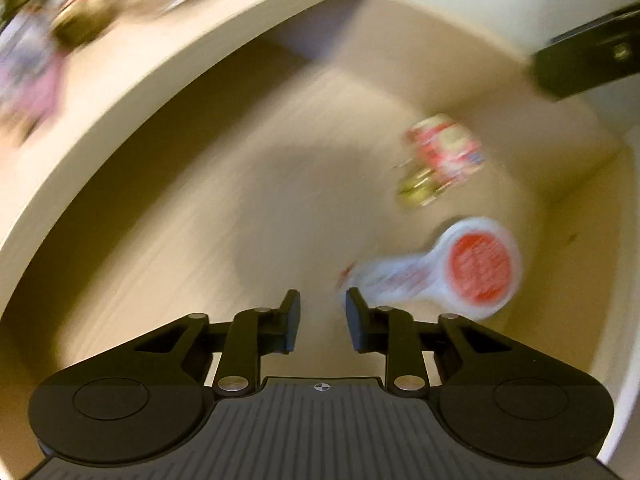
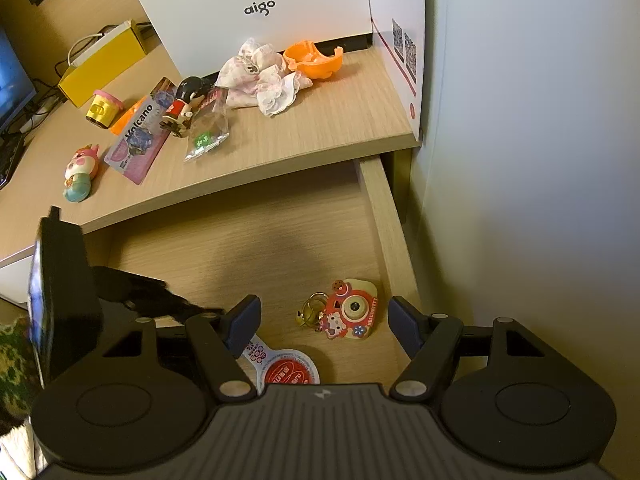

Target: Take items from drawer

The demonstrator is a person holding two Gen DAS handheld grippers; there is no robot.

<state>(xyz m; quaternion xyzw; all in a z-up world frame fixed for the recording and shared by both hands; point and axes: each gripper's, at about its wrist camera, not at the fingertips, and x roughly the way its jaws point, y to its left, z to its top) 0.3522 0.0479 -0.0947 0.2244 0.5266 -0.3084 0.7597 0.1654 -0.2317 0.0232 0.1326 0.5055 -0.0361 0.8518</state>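
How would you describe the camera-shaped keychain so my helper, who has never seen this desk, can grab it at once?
Look into the open drawer under the desk top, near its right wall. The camera-shaped keychain lies flat on the drawer floor: red and cream, with a cartoon cat and gold rings. Its only neighbour, the white packet with a round red label, is plain and flat.

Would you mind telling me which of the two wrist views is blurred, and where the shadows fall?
Left wrist view: strongly motion-blurred; the camera keychain and the white packet smear, while the left gripper itself stays sharp. Right wrist view: crisp, the same keychain readable; a soft shadow darkens the drawer floor under the desk edge; fisheye bends that edge.
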